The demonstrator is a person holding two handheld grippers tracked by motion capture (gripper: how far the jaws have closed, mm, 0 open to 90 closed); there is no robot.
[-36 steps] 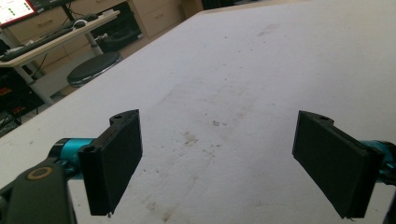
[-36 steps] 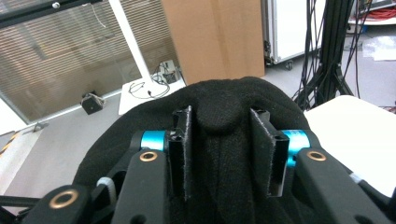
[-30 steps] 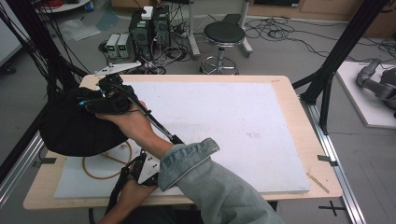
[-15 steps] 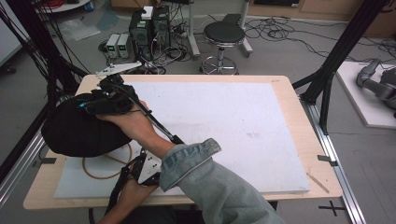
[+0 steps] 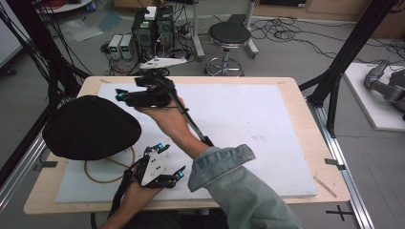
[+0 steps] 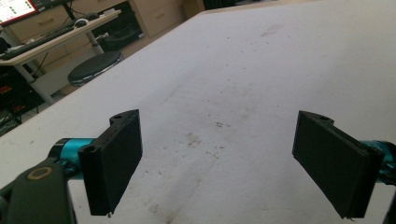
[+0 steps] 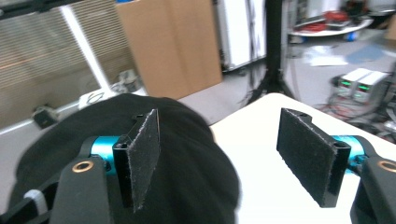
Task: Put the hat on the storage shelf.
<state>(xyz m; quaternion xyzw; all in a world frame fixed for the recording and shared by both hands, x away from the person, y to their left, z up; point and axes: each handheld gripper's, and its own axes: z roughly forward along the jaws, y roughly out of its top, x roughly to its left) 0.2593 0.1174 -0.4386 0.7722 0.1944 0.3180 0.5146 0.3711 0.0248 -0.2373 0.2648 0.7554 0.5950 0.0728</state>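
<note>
black hat [image 5: 90, 128] at the worktop [image 5: 296, 102] left edge, no legible label; right hand-held gripper [image 5: 125, 97] just opening, empty; left hand-held gripper [image 5: 173, 162] apart.

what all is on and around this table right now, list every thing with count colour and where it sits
black hat: 1, black, rounded, on the table's left end, overhanging the left edge
wooden ring: 1, tan, on the white mat, partly under the black hat
white mat: 1, white, stained, covers most of the table
table: 1, light wood, centre
stool: 1, black seat, chrome base, on the floor beyond the table
grey boxes: 2, grey, on the floor at the far left
left tongs: 1, black with teal, jaws open and empty, low over the mat's near edge
right tongs: 1, black with teal, jaws have just been opening, nothing between them, raised beside the black hat
sleeve: 1, blue denim, on the right arm
</note>
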